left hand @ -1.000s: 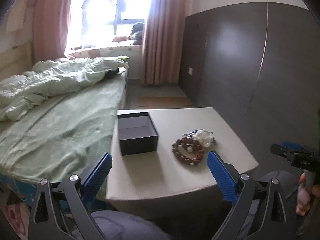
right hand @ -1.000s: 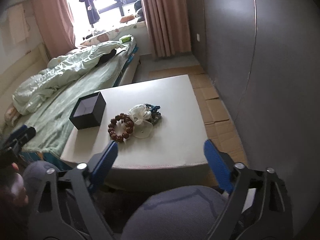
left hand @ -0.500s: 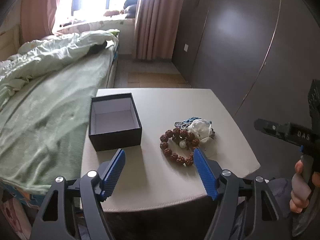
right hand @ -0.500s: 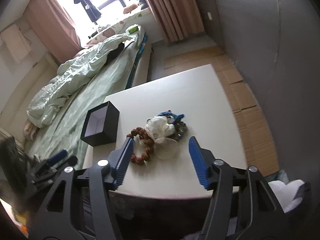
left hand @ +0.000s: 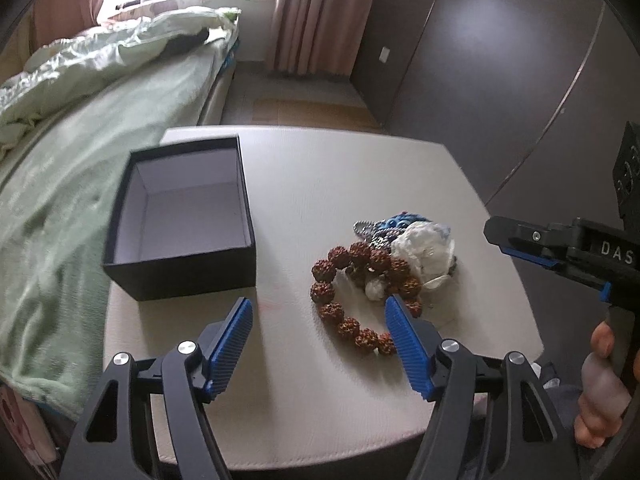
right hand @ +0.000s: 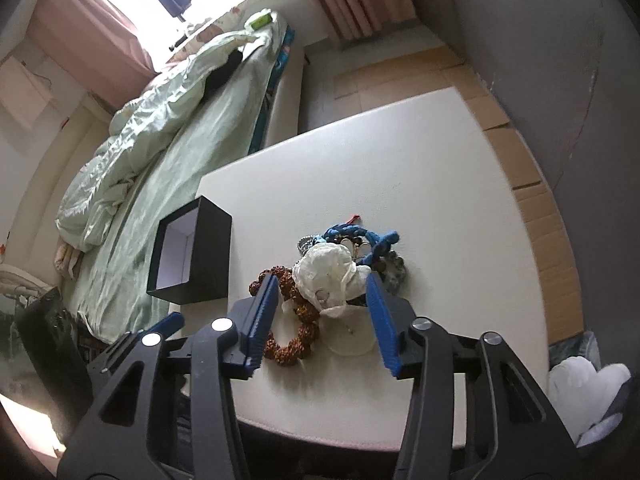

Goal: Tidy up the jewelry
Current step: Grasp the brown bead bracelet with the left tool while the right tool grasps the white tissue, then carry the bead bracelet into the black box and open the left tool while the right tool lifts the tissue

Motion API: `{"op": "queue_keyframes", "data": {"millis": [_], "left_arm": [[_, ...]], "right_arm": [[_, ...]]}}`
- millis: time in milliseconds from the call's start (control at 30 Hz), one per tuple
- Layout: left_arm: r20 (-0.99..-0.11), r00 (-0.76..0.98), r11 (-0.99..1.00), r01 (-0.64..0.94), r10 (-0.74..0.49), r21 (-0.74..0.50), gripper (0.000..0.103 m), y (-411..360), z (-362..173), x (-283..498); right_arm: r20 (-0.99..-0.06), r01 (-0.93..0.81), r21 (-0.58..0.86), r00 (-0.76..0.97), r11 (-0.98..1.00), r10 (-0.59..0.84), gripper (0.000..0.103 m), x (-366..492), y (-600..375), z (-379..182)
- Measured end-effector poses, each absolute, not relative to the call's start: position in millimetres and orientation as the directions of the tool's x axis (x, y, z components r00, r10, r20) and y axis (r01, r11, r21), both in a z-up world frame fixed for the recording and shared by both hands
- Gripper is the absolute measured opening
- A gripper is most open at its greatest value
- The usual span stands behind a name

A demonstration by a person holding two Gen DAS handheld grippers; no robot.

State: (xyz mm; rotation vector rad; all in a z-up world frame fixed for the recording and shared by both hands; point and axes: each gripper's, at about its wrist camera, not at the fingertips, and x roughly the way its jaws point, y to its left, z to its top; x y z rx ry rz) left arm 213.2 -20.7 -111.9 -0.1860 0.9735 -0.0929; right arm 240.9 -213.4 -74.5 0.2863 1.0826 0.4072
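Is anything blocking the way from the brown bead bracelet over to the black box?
Nothing visible does. Bare table lies between the brown bead bracelet and the open black box. The white pouch overlaps the bracelet's far side, away from the box.

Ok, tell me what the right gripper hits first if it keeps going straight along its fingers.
Probably the white crumpled piece atop the jewelry pile: the open right gripper frames it. The brown bead bracelet lies just left; depth is uncertain.
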Motion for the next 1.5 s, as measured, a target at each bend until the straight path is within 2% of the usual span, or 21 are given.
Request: {"op": "queue_keyframes", "data": {"millis": [133,400,500,533,567,600,633,667,700,733,767,1033,1500], "left_arm": [[-0.839,0.518,0.977,-0.022,-0.17,-0.211,0.065,-24.3,-132.5,225.7],[-0.866,0.479,0.978,-0.063,-0.147,-0.201,0.063,-26.6,-155.8,240.5],[-0.872,0.473,0.983,-0.063,-0.124,-0.174,0.063,-29.7,-161.0,242.5],[-0.875,0.471,0.985,-0.06,-0.112,-0.159,0.062,-31.7,-161.4,243.2],[-0.877,0.471,0.989,-0.059,-0.091,-0.135,0.059,-33.9,-162.2,243.6],[-0.878,0.473,0.991,-0.061,-0.075,-0.118,0.057,-35.2,-162.4,242.9],[-0.876,0.476,0.992,-0.059,-0.073,-0.114,0.048,-36.3,-162.3,241.7],[-0.874,0.478,0.991,-0.053,-0.085,-0.125,0.033,-36.5,-161.7,241.6],[-0.872,0.474,0.986,-0.036,-0.125,-0.161,0.023,-36.4,-161.3,241.9],[-0.875,0.467,0.986,-0.033,-0.128,-0.162,0.023,-37.3,-160.2,243.0],[-0.873,0.476,0.99,-0.034,-0.104,-0.137,0.016,-38.2,-158.5,242.1],[-0.821,0.556,0.982,-0.043,-0.128,-0.182,0.016,-23.0,-123.9,235.3],[-0.72,0.669,0.973,0.019,-0.182,-0.229,0.016,-7.8,-36.9,217.3]], "right_arm": [[-0.826,-0.182,0.395,0.36,0.901,0.434,0.034,253.4,-202.5,-92.8],[-0.855,-0.18,0.372,0.316,0.911,0.411,0.027,273.3,-192.6,-112.4],[-0.867,-0.19,0.36,0.293,0.913,0.403,0.015,280.1,-186.6,-118.9],[-0.869,-0.195,0.357,0.288,0.913,0.402,0.008,281.9,-184.9,-120.5],[-0.871,-0.202,0.351,0.288,0.914,0.398,0.004,282.4,-183.8,-122.0],[-0.868,-0.203,0.352,0.294,0.914,0.399,0.004,282.0,-182.7,-121.1],[-0.863,-0.205,0.354,0.306,0.913,0.403,0.003,280.5,-183.8,-119.0],[-0.855,-0.208,0.357,0.321,0.911,0.408,0.003,278.5,-185.5,-115.4],[-0.838,-0.215,0.371,0.342,0.904,0.425,0.003,275.6,-187.9,-108.9],[-0.825,-0.218,0.383,0.356,0.898,0.439,0.003,274.2,-189.5,-103.8],[-0.811,-0.222,0.395,0.371,0.891,0.452,0.002,272.3,-191.1,-98.9],[-0.692,-0.271,0.478,0.47,0.836,0.548,0.003,250.4,-203.8,-61.8],[-0.507,-0.345,0.539,0.596,0.768,0.623,0.003,229.7,-208.7,-18.2]]}}
